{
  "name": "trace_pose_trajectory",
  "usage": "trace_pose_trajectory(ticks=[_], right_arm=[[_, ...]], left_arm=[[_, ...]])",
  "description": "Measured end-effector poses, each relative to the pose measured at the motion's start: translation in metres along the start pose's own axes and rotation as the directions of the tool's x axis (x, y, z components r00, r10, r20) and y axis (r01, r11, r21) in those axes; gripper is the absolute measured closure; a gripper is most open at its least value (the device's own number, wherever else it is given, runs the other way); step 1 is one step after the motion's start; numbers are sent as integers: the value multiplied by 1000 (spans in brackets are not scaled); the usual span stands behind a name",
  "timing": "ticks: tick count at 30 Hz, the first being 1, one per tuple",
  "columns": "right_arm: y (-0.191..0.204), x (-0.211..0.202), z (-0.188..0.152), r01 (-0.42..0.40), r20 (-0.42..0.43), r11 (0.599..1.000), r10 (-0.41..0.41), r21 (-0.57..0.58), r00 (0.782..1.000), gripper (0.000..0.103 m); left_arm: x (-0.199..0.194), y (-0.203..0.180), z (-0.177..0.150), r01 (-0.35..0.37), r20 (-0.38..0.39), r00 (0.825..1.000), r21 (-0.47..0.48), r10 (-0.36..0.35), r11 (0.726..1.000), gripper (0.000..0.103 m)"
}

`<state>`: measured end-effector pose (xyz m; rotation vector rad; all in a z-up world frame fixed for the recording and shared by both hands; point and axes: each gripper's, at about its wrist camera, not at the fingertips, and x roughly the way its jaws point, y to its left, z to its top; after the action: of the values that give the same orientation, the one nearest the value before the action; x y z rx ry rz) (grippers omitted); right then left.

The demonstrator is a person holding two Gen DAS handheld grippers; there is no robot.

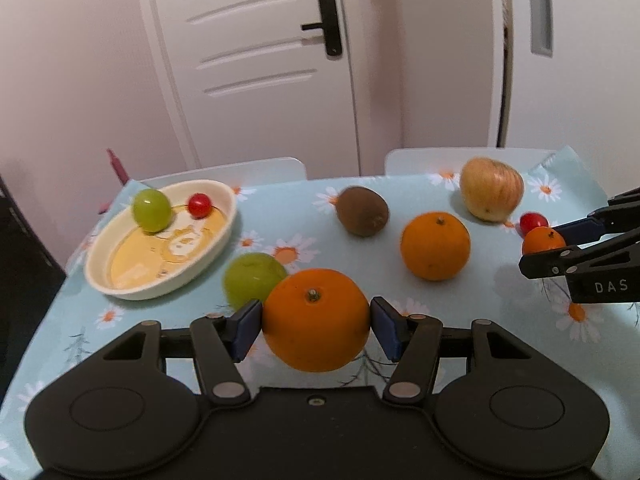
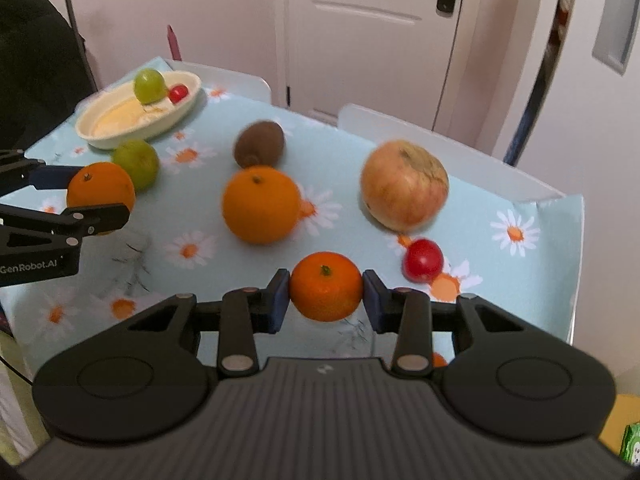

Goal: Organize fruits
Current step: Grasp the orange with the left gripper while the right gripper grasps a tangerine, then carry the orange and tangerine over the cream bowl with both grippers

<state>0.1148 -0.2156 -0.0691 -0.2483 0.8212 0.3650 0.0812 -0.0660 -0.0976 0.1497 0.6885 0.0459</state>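
My left gripper (image 1: 316, 322) is shut on a large orange (image 1: 316, 318), held just above the flowered cloth. My right gripper (image 2: 326, 294) is shut on a small mandarin (image 2: 326, 286), its blue pads pressing both sides. From the left wrist view the right gripper (image 1: 544, 246) shows at the right edge with the mandarin (image 1: 542, 240) in it. A cream oval dish (image 1: 120, 280) at the left holds a green grape (image 1: 151, 210) and a cherry tomato (image 1: 199, 205). Loose on the cloth lie another orange (image 1: 435, 246), a kiwi (image 1: 362, 211), an apple (image 1: 491, 189), a green fruit (image 1: 250, 278) and a cherry tomato (image 2: 423, 260).
The table (image 1: 280, 216) is small, covered in a light blue daisy cloth, with two white chair backs (image 1: 248, 168) at its far side. A white door (image 1: 256, 48) and pink walls stand behind. A dark object borders the table's left edge (image 1: 24, 248).
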Motion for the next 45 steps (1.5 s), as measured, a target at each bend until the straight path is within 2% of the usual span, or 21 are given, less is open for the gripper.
trace_pose_trajectory(ticks=[11, 23, 35, 45], right_arm=[[42, -19, 44, -68, 43, 998, 68, -8, 997, 49], [101, -4, 104, -109, 80, 994, 108, 6, 991, 49], [152, 37, 157, -97, 79, 994, 93, 49, 993, 49], [180, 90, 186, -49, 50, 991, 43, 124, 998, 49]], left_arm=[[-38, 52, 17, -62, 47, 997, -56, 65, 997, 40], [-39, 127, 38, -83, 71, 994, -70, 88, 994, 40], [-1, 193, 61, -48, 72, 996, -41, 51, 998, 40], [60, 232, 65, 15, 45, 999, 18, -15, 1000, 40]])
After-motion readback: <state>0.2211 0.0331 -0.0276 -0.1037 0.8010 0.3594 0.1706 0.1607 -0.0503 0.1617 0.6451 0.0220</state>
